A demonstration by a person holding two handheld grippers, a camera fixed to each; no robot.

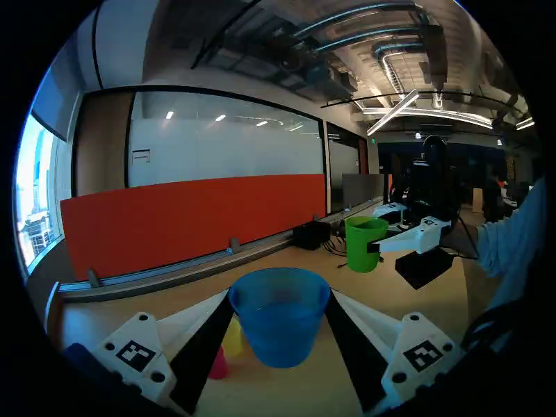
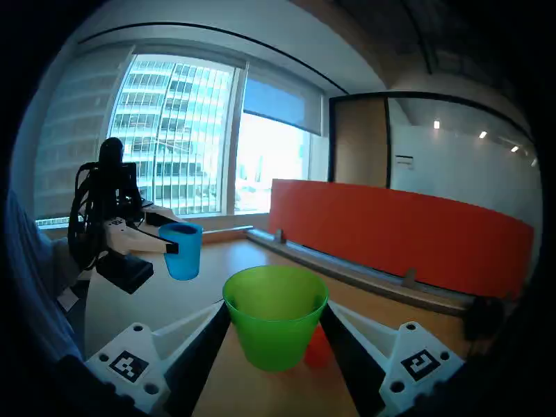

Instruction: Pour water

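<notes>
A wide window (image 2: pixel 174 139) with tower blocks beyond it takes up one side of the room, and a long orange panel (image 1: pixel 194 215) runs along the far edge of the pale wooden surface (image 1: pixel 431 306). A metal rail (image 1: pixel 174 267) lies at the foot of the panel. In the left gripper view a light blue sleeve (image 1: pixel 514 236) reaches in from the side to the handle of the other tool. The left claw (image 1: pixel 280 306) is clenched on a blue cup (image 1: pixel 280 330), one finger pressed to each side of its wall. It holds the cup upright and clear of the surface, and a darker band low in the cup's see-through wall looks like water. The right claw (image 2: pixel 276 309) grips a green cup (image 2: pixel 276 330) in the same way, fingers on both sides, upright and lifted. In the right gripper view the blue cup hangs in the air off toward the window. In the left gripper view the green cup is off toward the cables at the back of the surface. The two cups are at about the same height and well apart, neither one tipped. Down on the surface, just beside and below the blue cup, stand a small yellow cup (image 1: pixel 234 338) and a small red cup (image 1: pixel 219 365), close together.
</notes>
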